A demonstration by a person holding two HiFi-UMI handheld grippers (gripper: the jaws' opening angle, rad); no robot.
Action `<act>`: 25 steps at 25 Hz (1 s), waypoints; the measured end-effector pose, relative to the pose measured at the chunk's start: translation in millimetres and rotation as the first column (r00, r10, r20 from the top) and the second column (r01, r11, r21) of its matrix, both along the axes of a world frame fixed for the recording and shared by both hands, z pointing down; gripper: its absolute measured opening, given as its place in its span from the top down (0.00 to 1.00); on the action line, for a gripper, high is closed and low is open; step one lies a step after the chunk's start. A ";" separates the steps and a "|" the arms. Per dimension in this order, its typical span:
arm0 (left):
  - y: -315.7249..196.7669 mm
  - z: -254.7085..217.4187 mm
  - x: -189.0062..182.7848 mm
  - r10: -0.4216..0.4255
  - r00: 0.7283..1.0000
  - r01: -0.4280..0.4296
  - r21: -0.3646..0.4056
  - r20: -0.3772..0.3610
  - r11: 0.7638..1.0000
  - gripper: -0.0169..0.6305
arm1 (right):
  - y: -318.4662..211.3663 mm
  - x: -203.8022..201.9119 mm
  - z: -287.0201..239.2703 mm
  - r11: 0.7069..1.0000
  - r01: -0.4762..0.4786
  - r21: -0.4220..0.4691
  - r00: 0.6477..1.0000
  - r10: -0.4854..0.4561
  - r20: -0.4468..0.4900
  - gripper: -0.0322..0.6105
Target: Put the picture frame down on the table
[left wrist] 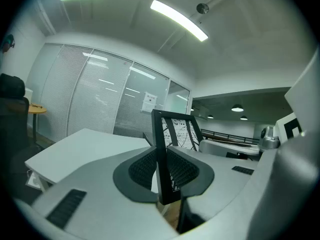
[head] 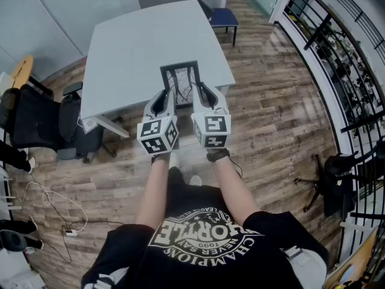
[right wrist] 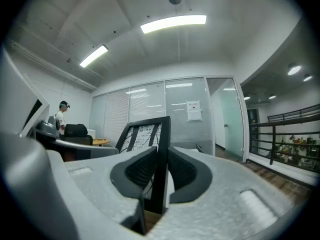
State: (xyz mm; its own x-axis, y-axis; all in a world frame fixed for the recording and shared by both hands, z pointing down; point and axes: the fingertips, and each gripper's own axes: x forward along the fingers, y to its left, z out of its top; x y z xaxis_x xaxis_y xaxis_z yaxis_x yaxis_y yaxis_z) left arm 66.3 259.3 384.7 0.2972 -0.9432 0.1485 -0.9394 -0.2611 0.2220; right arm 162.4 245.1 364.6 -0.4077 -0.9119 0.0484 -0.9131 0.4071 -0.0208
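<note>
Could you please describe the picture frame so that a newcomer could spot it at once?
Find the big white table on the wooden floor and go to its near edge. There the left gripper and the right gripper each clamp one side of the picture frame. It alone is a black-rimmed rectangle holding a white print with dark lines.
</note>
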 end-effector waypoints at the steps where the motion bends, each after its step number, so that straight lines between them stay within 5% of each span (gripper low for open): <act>1: 0.6 -1.4 0.0 0.001 1.000 -0.001 0.001 0.003 1.000 0.87 | 1.4 0.4 -1.4 1.000 -0.004 0.001 1.000 0.004 0.002 0.84; 15: -18.0 -2.7 -2.2 0.023 1.000 -0.023 -0.005 0.017 1.000 0.87 | -16.4 -1.4 -1.7 1.000 -0.027 -0.011 1.000 0.027 0.010 0.84; 25: -99.0 16.1 -41.2 0.016 1.000 -0.016 -0.020 -0.019 1.000 0.87 | -95.2 -40.1 13.6 0.999 -0.023 -0.024 1.000 0.022 -0.017 0.84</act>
State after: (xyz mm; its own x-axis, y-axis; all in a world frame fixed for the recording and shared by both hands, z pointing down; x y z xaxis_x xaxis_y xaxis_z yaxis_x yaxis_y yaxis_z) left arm 25.2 160.4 400.7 0.3154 -0.9351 0.1618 -0.9306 -0.2714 0.2455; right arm 122.3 149.9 378.2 -0.3859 -0.9193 0.0771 -0.9224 0.3859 -0.0149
